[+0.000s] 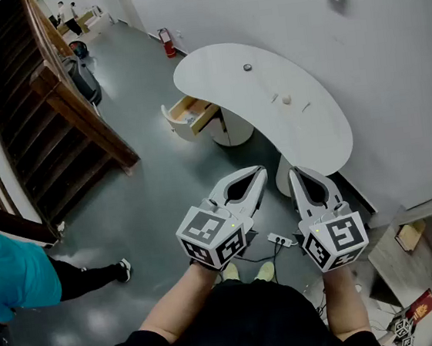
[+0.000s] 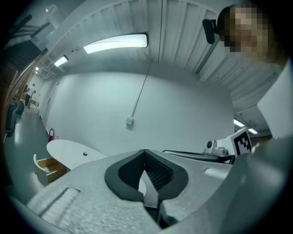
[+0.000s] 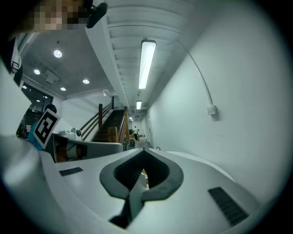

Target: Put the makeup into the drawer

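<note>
- Left gripper is pressing its two pale, matte jaws together tip to tip, with nothing between the dark ribbed pads.
- Its black-and-white marker cube is sitting just above the person's wrist.
- Right gripper is holding its jaws fully together too, and it is empty. Its smooth white shells are framing a dark, spade-shaped opening.
- Both grippers are pointing level toward a smooth white wall, side by side and close, but not touching.
- Makeup is lying as a few small pale pieces on the white table, well beyond both grippers.
- One thin piece is lying slanted on the top; its ends are too small to tell apart.
- One small dark round piece is sitting apart from the others, nearer the middle of the top.
- That table is glossy and bean-shaped, and its long axis is running from upper left to lower right in the head view.
- Its drawer is standing pulled out to the left from the pedestal under the table. It is showing a light wood inside and a rounded white front.
- Wooden stairs are rising at the left over a grey, slightly shiny floor.
</note>
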The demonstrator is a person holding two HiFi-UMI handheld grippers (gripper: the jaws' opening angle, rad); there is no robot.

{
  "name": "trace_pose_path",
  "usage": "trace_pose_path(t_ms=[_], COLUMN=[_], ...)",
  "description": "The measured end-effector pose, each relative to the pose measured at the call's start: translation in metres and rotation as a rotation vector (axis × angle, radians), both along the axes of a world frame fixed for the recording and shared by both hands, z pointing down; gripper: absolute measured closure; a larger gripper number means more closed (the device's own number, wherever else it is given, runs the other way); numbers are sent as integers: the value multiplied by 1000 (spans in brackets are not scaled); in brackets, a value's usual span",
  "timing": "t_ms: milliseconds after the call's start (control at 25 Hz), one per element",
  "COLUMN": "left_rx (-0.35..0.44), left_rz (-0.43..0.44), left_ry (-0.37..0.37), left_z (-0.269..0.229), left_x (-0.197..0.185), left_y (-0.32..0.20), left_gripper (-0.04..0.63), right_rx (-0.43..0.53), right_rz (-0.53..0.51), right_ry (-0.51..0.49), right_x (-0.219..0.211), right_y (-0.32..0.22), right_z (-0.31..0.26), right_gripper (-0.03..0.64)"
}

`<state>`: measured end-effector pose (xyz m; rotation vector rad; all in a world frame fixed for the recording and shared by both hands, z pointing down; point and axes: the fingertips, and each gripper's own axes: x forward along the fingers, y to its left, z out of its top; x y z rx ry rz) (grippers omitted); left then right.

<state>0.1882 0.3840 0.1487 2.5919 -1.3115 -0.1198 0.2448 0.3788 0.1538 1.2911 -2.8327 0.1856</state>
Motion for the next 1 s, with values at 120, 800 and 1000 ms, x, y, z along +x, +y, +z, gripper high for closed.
trace_pose_path(t_ms=[120,800,1000], left_rx=[4,9,-1], left_rz=[4,-80,-97], left_ry=[-8,-18,-25], left_z=[2,4,9], left_x=[5,-14,-7], left_y=[1,-14,-16], left_gripper=[588,588,588], right_rx=[-3,-68,-86], right_rz=[-3,-12,-33], right_ry=[-3,-190,-201], right_x=[3,42,47], right_y=[-1,-22,-27], right_z=[2,0,8], right_gripper=[604,604,604])
